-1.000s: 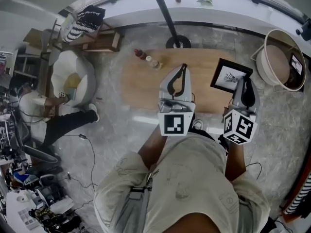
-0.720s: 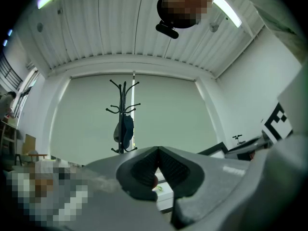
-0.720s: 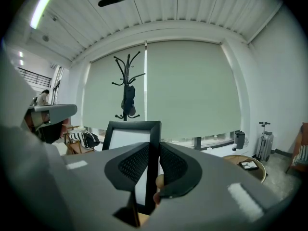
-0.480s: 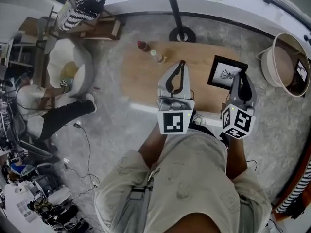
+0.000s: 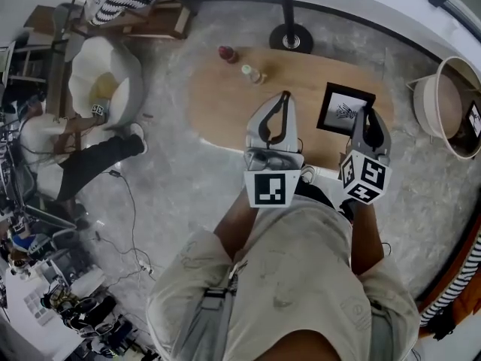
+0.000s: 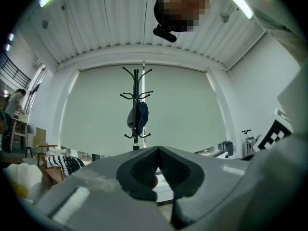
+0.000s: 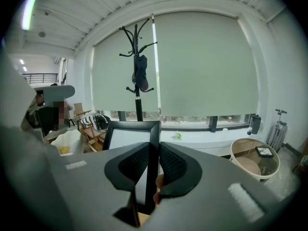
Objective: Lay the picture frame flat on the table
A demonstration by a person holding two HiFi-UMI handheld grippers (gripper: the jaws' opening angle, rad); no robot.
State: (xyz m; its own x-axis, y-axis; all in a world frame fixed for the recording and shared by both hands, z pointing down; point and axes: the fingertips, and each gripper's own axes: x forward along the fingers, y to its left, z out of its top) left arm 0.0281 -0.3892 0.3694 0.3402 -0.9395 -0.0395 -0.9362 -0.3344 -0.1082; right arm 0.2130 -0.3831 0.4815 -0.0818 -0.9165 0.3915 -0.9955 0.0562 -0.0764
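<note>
The picture frame (image 5: 344, 111), black with a white print, is over the right part of the wooden table (image 5: 225, 104), its face showing upward in the head view. My right gripper (image 5: 370, 116) is shut on its right edge. In the right gripper view that edge runs up between the pads of the gripper (image 7: 154, 146), and the picture frame's top rail (image 7: 130, 125) shows to the left. I cannot tell whether the frame touches the table. My left gripper (image 5: 284, 98) hovers over the table's middle, shut and empty, and its tips (image 6: 157, 150) meet in the left gripper view.
Two small bottles (image 5: 228, 53) (image 5: 255, 74) stand on the table's far side. A coat stand's base (image 5: 291, 37) sits behind the table and a round basket (image 5: 451, 107) to the right. A white chair (image 5: 105, 89) and a seated person (image 5: 75, 156) are at the left.
Both grippers have come down and forward over the table. The right one has carried the frame along, and the frame now looks squarer and more face-up.
</note>
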